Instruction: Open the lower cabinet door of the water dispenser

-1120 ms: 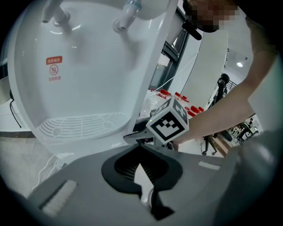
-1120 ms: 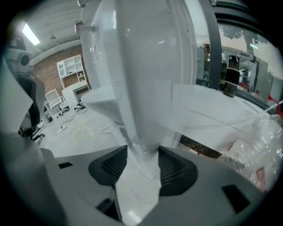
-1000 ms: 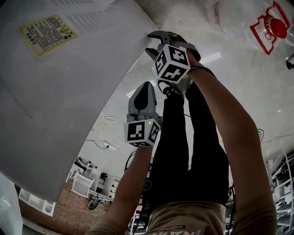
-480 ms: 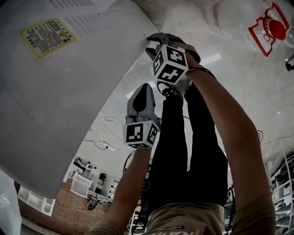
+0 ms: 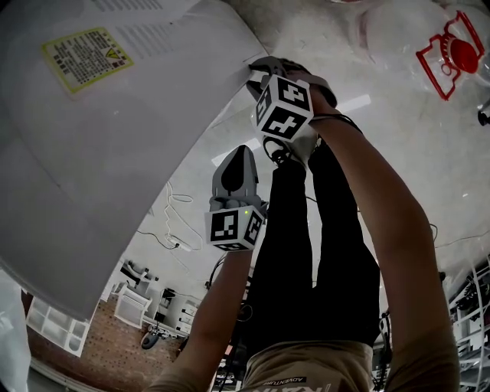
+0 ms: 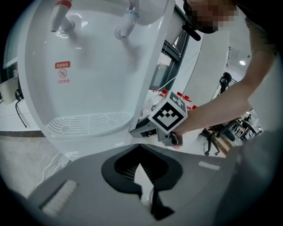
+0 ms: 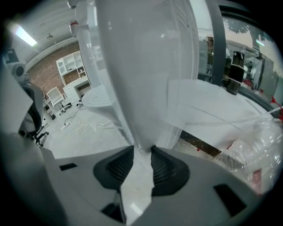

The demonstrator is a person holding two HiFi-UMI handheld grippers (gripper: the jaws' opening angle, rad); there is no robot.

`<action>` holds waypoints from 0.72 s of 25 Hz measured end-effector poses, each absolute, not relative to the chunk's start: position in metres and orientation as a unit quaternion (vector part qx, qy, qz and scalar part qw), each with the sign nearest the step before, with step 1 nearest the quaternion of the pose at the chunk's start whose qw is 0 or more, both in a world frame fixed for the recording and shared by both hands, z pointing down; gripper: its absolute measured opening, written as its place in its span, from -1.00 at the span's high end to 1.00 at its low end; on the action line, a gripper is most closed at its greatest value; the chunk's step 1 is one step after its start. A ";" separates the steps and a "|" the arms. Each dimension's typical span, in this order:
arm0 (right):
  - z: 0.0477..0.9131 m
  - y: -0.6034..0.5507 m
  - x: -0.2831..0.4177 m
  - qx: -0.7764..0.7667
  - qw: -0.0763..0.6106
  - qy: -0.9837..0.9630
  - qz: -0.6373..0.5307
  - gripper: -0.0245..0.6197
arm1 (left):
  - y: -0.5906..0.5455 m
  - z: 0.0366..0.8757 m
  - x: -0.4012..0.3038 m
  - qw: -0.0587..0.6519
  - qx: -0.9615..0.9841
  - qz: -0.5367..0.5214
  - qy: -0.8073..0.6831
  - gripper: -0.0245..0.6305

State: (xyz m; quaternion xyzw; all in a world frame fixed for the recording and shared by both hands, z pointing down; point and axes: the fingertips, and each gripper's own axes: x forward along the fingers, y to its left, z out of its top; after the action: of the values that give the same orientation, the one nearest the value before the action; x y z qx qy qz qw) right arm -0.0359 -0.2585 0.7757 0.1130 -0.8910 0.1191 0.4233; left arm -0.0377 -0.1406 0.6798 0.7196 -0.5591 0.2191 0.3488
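On your left, one water dispenser (image 5: 92, 153) is standing with one yellow warning label (image 5: 84, 57) on its white panel. The left gripper view is showing two taps, a red-tipped tap (image 6: 62, 13) and a blue-tipped tap (image 6: 128, 20), above one drip tray (image 6: 88, 123).

You are holding two grippers. Your left gripper (image 5: 239, 153) is hanging just beside the dispenser with its jaws clenched on nothing and is bracing nothing.

Your right gripper (image 5: 260, 70) is sitting at the edge of the lower cabinet door (image 7: 146, 79), below the drip tray. Its jaws have just been closing, and that pale edge is sitting between the tips, grasped there as far as the right gripper view shows. I cannot tell whether the door is parting from the body yet.

At the far right, one red object (image 5: 452, 46) is lying on the floor.

- **Slipping off the door:** you are gripping a thin, smooth edge with only the jaw tips, so a quick or skewed pull is likely to slide them off.
- **Dragging the cabinet:** if the latch is holding firm, the pull could drag or rock the whole dispenser, since nothing is steadying it.
- **Blocking the swing:** your left gripper may be sitting in the door's path — judge that before pulling wide.
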 end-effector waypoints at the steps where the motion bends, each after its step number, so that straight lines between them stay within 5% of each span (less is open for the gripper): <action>1: 0.776 -0.258 -0.036 0.114 0.424 -0.890 0.121 0.57 | -0.140 0.679 -0.038 0.349 0.718 0.219 -0.561 0.92; 18: 0.776 -0.192 -0.018 0.139 0.428 -0.874 0.185 0.58 | -0.117 0.655 -0.050 0.340 0.688 0.208 -0.607 0.92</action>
State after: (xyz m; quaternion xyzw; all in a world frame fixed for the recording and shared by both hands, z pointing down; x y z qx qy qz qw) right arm -0.0179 -0.1922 0.7756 0.1385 -0.8739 0.1848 0.4277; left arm -0.0504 -0.1170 0.6548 0.6876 -0.6068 0.2080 0.3401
